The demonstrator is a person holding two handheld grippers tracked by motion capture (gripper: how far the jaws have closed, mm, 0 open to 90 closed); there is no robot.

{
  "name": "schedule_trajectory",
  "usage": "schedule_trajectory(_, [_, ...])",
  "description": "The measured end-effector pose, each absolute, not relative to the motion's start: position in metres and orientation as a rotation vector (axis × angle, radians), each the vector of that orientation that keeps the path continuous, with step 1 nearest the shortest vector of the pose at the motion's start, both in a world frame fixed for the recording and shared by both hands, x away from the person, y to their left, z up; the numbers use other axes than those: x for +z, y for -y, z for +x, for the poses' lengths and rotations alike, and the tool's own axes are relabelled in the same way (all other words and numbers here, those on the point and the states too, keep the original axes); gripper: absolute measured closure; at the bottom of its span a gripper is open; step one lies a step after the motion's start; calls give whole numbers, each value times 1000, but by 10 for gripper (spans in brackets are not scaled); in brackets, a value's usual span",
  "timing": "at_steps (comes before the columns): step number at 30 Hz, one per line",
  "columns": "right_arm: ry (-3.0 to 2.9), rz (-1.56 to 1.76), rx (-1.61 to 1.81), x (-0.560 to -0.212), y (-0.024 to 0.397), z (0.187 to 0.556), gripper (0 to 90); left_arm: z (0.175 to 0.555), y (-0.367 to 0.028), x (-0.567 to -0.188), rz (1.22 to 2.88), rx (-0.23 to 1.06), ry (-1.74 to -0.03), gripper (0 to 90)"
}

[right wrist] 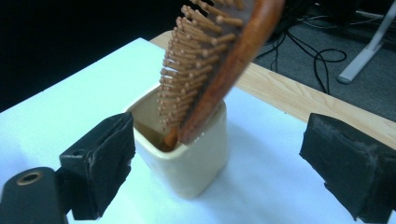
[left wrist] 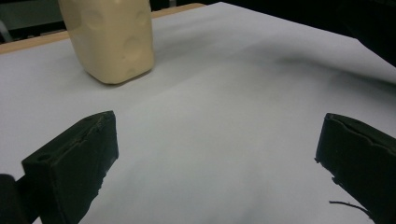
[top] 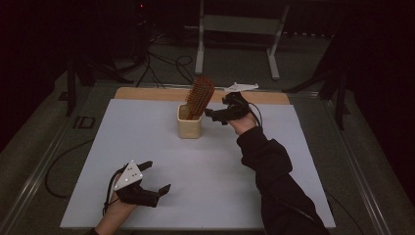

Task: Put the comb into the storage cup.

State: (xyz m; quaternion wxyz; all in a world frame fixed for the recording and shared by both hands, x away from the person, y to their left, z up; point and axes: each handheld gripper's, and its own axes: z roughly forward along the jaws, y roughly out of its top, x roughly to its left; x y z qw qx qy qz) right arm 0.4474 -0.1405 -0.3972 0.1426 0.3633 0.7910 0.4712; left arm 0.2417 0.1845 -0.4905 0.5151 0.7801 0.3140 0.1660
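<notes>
Hairbrush (top: 200, 95) upright in cup (top: 189, 127), mid-table (top: 147, 147)

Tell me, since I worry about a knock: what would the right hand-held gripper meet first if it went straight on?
Probably the cream cup and the wooden hairbrush leaning in it: both sit between the open right hand-held gripper jaws' line, though depth is unclear.

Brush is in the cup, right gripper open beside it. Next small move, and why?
Probably draw the right gripper back from the cream cup, clear of it. The wooden hairbrush stands handle-down in the cup, leaning on its rim, with both jaws wide apart and touching neither. The left gripper rests open near the table's front edge.
</notes>
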Motion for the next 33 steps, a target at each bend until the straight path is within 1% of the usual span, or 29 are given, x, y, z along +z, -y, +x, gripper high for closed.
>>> schedule_trajectory(21, [-2299, 1012, 1411, -416, 169, 415, 96, 241, -185, -490, 1874, 402, -754, 0])
schedule_trajectory(33, [-2323, 974, 1405, -437, 185, 389, 96, 241, -185, -490, 1878, 404, -752, 0])
